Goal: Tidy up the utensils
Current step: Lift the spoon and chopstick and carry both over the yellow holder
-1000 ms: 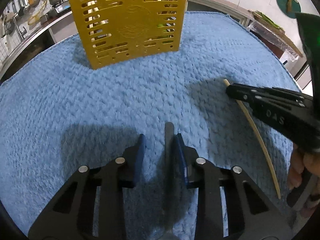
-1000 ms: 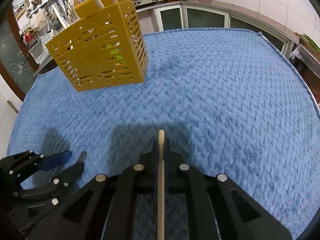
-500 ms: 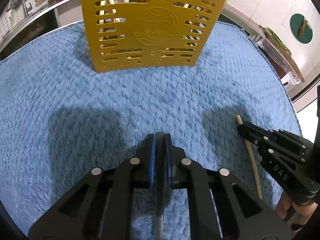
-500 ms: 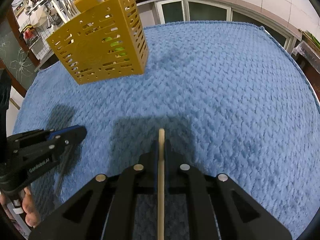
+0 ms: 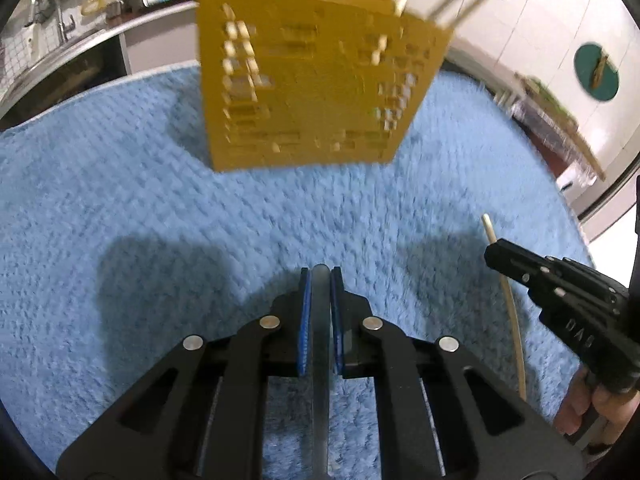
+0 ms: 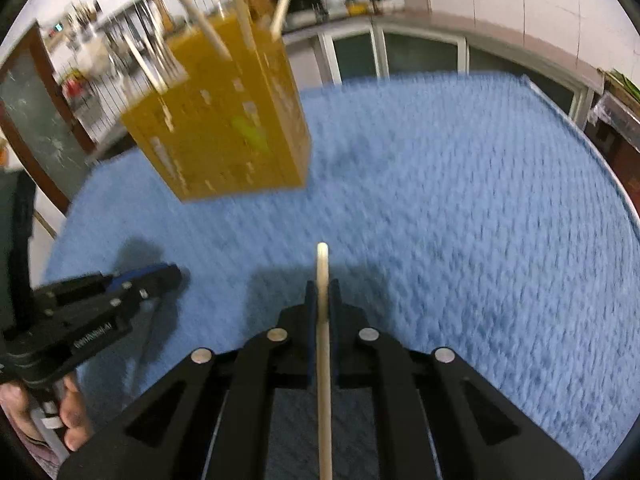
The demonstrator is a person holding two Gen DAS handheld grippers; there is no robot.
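Note:
A yellow perforated utensil holder [image 5: 312, 92] stands on the blue towel [image 5: 120, 200] with several pale sticks poking out of its top. My left gripper [image 5: 320, 276] is shut on a flat grey metal utensil handle [image 5: 320, 360] that runs back between the pads. My right gripper [image 6: 322, 288] is shut on a wooden chopstick [image 6: 323, 360] whose tip reaches just past the fingertips. The right wrist view shows the holder [image 6: 224, 132] at upper left and the left gripper [image 6: 168, 276] low at the left. In the left wrist view the right gripper [image 5: 492, 252] and its chopstick [image 5: 514, 320] are at the right.
A kitchen counter with a sink and pots [image 5: 100, 8] runs behind the towel at the left. White cabinets [image 6: 400, 56] line the far side. A cluttered shelf [image 5: 560, 128] sits past the towel's right edge. A hand [image 6: 72, 420] grips the left tool.
The left jaws closed on the grey utensil and raised it off the towel. The holder now looks nearer and larger in both views. The right gripper kept its hold on the chopstick.

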